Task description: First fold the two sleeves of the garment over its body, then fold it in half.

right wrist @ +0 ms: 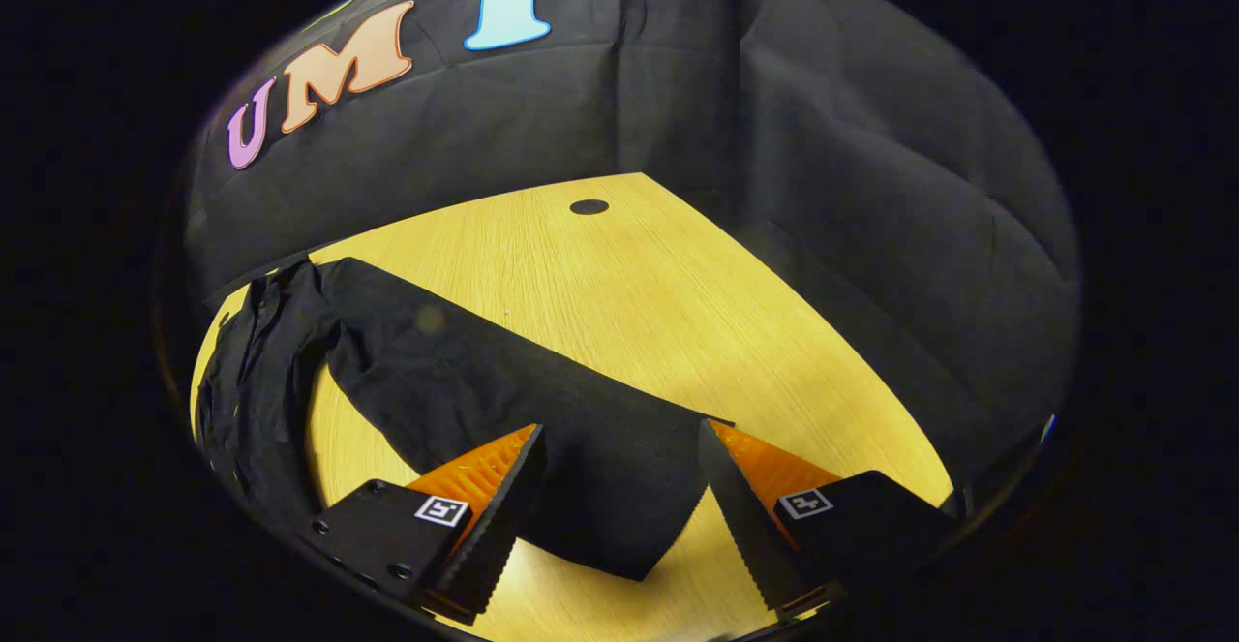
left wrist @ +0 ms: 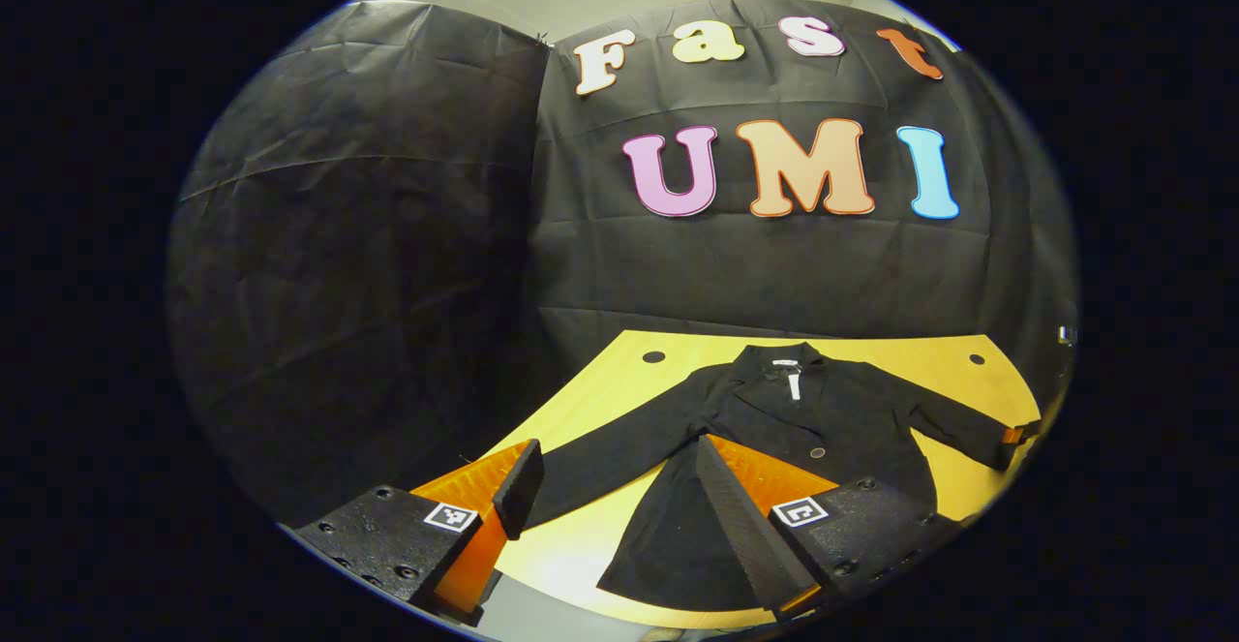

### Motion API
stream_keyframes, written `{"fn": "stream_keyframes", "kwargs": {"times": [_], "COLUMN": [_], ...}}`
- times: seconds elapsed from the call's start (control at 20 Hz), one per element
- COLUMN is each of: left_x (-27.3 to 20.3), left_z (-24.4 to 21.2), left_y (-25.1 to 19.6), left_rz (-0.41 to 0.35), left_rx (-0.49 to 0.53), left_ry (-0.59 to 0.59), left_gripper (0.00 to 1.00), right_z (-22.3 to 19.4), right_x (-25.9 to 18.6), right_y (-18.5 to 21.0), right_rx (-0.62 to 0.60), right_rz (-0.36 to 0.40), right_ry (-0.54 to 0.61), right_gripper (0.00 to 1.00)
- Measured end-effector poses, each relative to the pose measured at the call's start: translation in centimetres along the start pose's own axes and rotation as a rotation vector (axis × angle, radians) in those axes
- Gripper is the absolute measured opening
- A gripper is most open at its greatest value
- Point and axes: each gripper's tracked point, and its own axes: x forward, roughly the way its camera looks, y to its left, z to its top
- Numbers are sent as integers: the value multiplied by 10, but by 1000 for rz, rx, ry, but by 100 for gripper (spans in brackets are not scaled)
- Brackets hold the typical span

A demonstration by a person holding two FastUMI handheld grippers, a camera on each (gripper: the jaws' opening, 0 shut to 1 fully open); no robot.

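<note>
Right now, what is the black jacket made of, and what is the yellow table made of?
The black jacket looks like soft, matte woven cloth: its sleeve lies limp and creased, with no shine. Which fibre it is, I can't tell. The table looks like light wood or a wood-look laminate: fine straight grain lines run across its smooth yellow top, which shines faintly under the light.

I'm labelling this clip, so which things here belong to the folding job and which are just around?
Job:
black jacket, laid flat
its sleeve, spread out between the fingers
left gripper, open
right gripper, open

Just around:
wooden table
black cloth wall
</note>
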Motion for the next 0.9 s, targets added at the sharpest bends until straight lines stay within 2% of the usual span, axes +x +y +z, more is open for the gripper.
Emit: {"fn": "stream_keyframes", "kwargs": {"times": [0.1, 0.15, 0.25, 0.3, 0.5, 0.6, 0.8, 0.9], "left_x": [0, 0, 0, 0, 1, 1, 3, 2], "left_z": [-2, -2, -4, -3, -2, -4, -2, -1], "left_y": [2, 3, 2, 2, -3, -8, -10, -11], "left_rz": [7, 10, 10, 10, -4, -15, -24, -26], "left_rx": [-1, -1, -1, 3, 12, 3, -2, -5], "left_ry": [4, 4, 6, 5, -1, 0, -5, -9], "left_gripper": [98, 94, 99, 99, 99, 99, 98, 98], "right_z": [-7, -12, -13, -15, -17, -16, -16, -17], "right_x": [5, 5, 5, 6, 5, 6, 7, 7], "right_y": [-4, -5, -7, -6, -8, -7, 5, 11], "right_rx": [-2, -6, -23, -29, -38, -52, -71, -94], "right_rz": [-8, -4, 3, 7, 28, 45, 66, 72], "right_ry": [21, 32, 26, 31, 15, 3, -4, -6], "right_gripper": [100, 100, 97, 100, 100, 96, 70, 50]}}
